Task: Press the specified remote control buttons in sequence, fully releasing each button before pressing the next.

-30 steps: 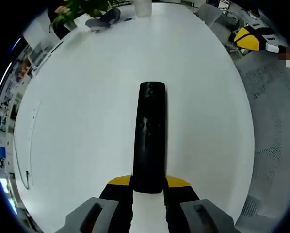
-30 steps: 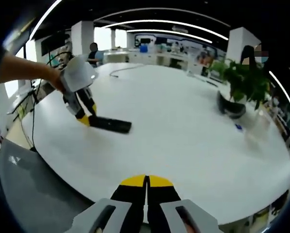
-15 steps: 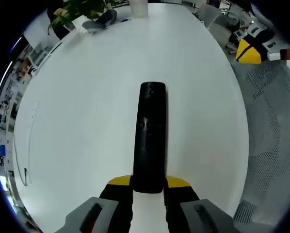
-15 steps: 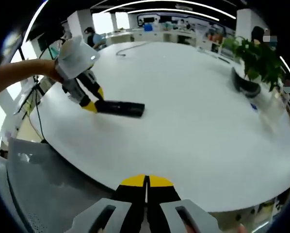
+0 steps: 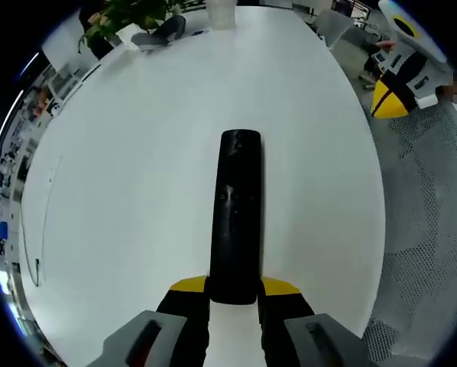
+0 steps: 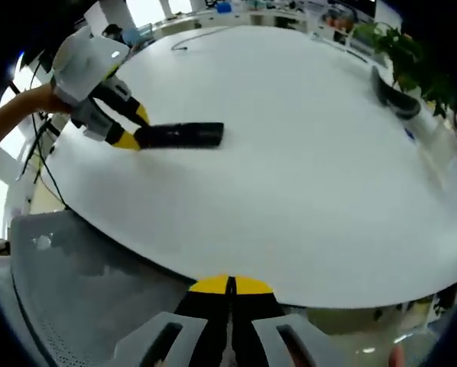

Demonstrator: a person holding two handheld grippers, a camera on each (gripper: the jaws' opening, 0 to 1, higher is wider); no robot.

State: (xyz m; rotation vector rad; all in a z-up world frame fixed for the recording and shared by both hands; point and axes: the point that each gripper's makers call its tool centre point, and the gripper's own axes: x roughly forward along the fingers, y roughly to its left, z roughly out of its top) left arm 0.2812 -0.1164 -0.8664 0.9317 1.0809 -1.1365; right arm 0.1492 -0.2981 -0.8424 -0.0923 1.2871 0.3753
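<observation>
While left hand-held gripper point(image 5: 234, 294) still clamps remote point(image 5: 236, 214), right hand-held gripper point(image 6: 231, 287) closed, seemingly nearer.

I'm in an open-plan office or showroom: a big white oval table point(image 6: 305, 176) with a plant point(image 6: 412, 57) at its far end, a mesh chair point(image 5: 431, 229) beside it, and lit counters and display shelves along the back wall.

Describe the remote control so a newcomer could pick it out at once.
Start at the big round white table. Near its edge, the left gripper with yellow-tipped jaws clamps one end of a long, slim black remote control lying flat. It is the sole dark bar on the bare white surface near that edge.
</observation>
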